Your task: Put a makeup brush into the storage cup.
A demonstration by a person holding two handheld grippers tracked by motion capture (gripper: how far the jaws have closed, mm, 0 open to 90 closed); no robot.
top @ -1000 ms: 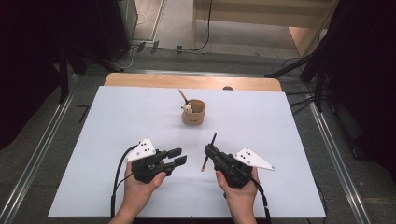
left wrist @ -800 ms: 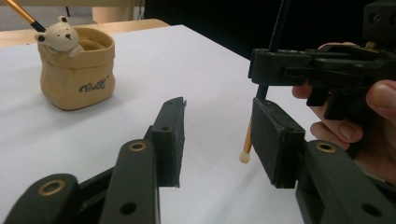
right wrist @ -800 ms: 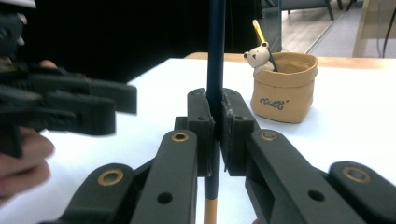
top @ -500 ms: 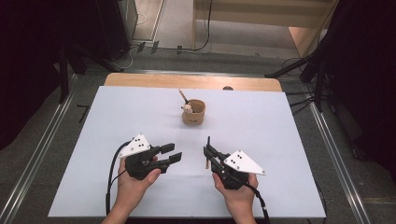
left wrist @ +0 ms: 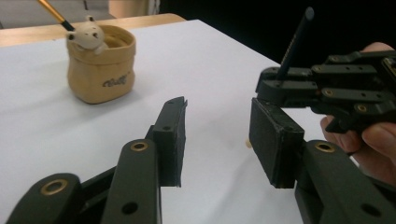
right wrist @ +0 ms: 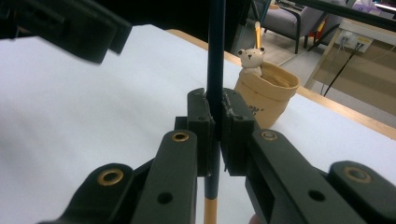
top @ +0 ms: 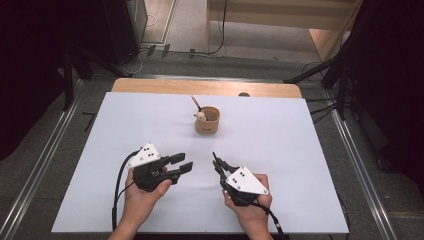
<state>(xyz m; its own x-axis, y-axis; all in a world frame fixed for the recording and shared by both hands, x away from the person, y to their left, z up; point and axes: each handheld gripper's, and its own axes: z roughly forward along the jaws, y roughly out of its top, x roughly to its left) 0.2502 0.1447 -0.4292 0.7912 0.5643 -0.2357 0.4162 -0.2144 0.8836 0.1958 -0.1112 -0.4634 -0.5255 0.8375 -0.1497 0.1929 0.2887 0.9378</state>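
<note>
While R claw (right wrist: 214,126) grips pencil (right wrist: 215,56), cup (left wrist: 100,65) script unreadable.

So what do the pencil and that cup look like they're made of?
Pencil: probably painted wood, dark smooth shaft with a yellow band near one end. Cup: looks like glazed ceramic shaped as a tan sack, with a slight sheen and a small bear on its rim.

I read this as a lab recording bay: white-covered counter (top: 280,150) between floor rails (top: 40,165), black curtains (top: 45,45), loose cables (top: 220,30) behind.
</note>
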